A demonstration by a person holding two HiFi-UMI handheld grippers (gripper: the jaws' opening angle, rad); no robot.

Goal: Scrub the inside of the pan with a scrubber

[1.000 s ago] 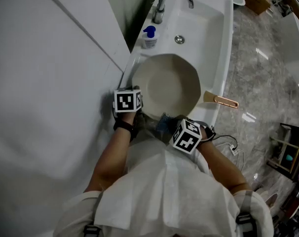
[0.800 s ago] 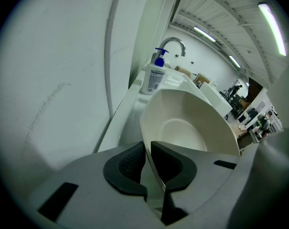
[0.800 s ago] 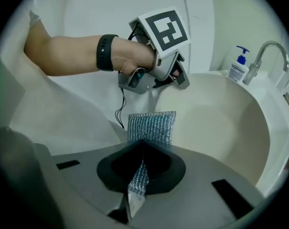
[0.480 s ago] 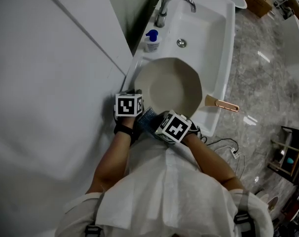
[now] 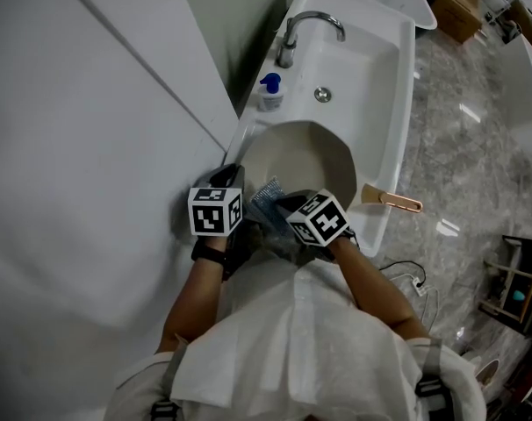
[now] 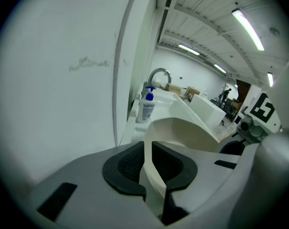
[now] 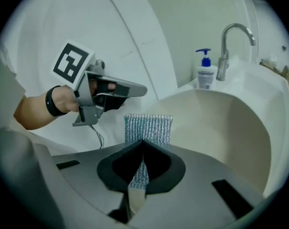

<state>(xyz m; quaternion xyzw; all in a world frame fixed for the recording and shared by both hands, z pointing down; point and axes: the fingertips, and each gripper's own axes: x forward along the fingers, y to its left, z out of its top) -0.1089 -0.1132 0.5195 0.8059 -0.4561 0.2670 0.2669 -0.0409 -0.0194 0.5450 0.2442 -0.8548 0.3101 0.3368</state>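
The pan (image 5: 305, 160) stood tilted in the sink (image 5: 384, 77), its rim pinched at 9 o'clock by the left tongs (image 6: 149, 149), whose jaws had just eased wider. The right tongs (image 7: 143, 144) clamped the scrubber (image 7: 148, 127) near 7 o'clock, perhaps not touching; the scrubbing looked yet undone.

wash station in a large hall: white sink (image 5: 376, 64) with faucet (image 5: 288, 46), soap bottle (image 5: 269, 96), marble floor (image 5: 450, 160), ceiling strip lights (image 6: 248, 28).
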